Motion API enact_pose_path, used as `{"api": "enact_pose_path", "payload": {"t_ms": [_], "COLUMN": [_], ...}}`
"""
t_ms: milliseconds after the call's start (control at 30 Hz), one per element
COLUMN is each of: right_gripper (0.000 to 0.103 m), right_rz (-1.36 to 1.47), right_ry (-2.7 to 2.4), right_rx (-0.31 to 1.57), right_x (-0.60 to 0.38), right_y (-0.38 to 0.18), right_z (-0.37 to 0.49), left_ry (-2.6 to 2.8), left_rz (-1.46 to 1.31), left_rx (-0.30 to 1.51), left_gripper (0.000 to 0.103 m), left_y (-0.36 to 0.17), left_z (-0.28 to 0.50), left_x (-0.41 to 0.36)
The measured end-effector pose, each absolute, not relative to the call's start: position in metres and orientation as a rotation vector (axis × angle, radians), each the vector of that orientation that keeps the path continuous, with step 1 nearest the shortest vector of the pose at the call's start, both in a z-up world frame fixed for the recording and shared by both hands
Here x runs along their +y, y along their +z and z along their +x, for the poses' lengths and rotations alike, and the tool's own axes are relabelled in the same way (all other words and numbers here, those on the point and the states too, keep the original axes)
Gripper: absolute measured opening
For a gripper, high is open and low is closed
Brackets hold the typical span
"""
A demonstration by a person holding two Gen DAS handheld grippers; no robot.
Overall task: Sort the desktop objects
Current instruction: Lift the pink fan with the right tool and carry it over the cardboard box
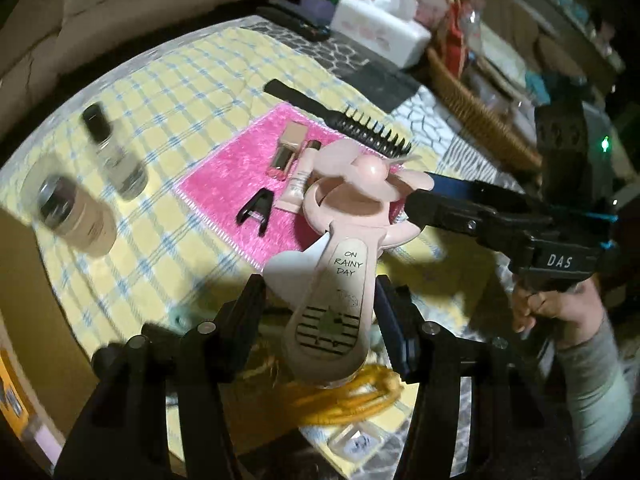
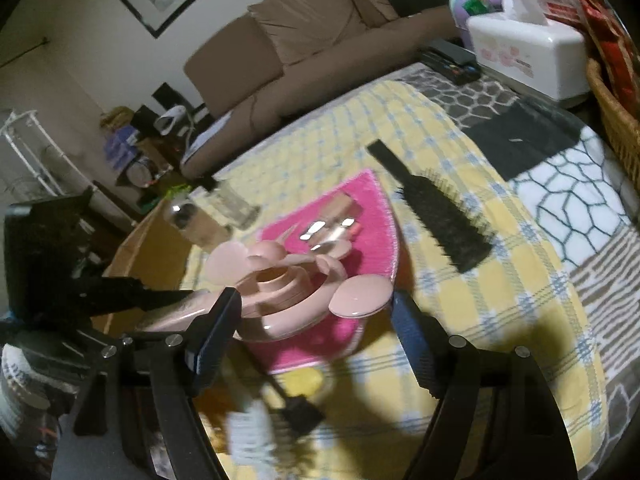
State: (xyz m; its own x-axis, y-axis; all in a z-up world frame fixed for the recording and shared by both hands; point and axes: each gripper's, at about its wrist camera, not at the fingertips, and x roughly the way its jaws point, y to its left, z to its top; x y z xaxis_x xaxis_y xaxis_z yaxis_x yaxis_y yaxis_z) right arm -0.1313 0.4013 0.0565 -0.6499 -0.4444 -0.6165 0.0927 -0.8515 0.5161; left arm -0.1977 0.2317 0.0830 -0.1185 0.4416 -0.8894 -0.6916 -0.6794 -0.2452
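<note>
Above the pink mat on the worktop, we hold the pink handheld fan off the cloth, its handle pinched in the jaws of the left gripper. The fan's long axis runs straight out along those jaws, head farthest away. The right gripper comes in from the side at the fan's head; its jaws stand spread either side of the head, and we cannot tell whether the pads touch it. The left hand is plainly the carrier, so any handover turns on the right jaws meeting the head squarely. The left wrist view shows the printed handle, a black comb and cosmetics on the mat; the right wrist view shows the head's blades close up.
</note>
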Motion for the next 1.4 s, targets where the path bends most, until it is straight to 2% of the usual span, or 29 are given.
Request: {"api": "enact_pose_path", "payload": {"t_ms": [200, 333, 500, 700, 867, 933, 1167, 1400], "right_gripper": [0.077, 0.077, 0.077, 0.077, 0.077, 0.077, 0.076, 0.074], "right_rz": [1.046, 1.019, 0.885, 0.838, 0.895, 0.924, 1.066, 1.196], "right_ry": [-2.469, -2.458, -2.404, -2.209, -2.111, -2.084, -2.05, -2.123], "right_rx": [-0.605, -0.491, -0.565, -0.681, -0.634, -0.618, -0.507, -0.425], "right_x": [0.372, 0.334, 0.293, 0.234, 0.161, 0.135, 0.074, 0.089], "right_y": [0.087, 0.114, 0.141, 0.142, 0.133, 0.127, 0.1, 0.09], "right_z": [-0.123, -0.114, -0.096, -0.093, -0.1, -0.106, -0.126, -0.124], "left_ry": [1.859, 1.882, 1.946, 2.155, 2.298, 2.363, 2.344, 2.302], "left_rz": [-1.387, -1.345, -1.256, -1.141, -1.127, -1.132, -1.201, -1.21], "left_rx": [0.05, -0.01, -0.122, -0.111, -0.177, -0.177, -0.153, -0.172], "left_gripper": [0.051, 0.05, 0.049, 0.047, 0.044, 0.033, 0.032, 0.033], "left_y": [0.108, 0.129, 0.161, 0.187, 0.179, 0.17, 0.135, 0.125], "left_z": [-0.194, -0.182, -0.158, -0.113, -0.095, -0.094, -0.105, -0.103], "left_x": [0.192, 0.173, 0.117, 0.033, -0.028, -0.045, -0.055, -0.066]}}
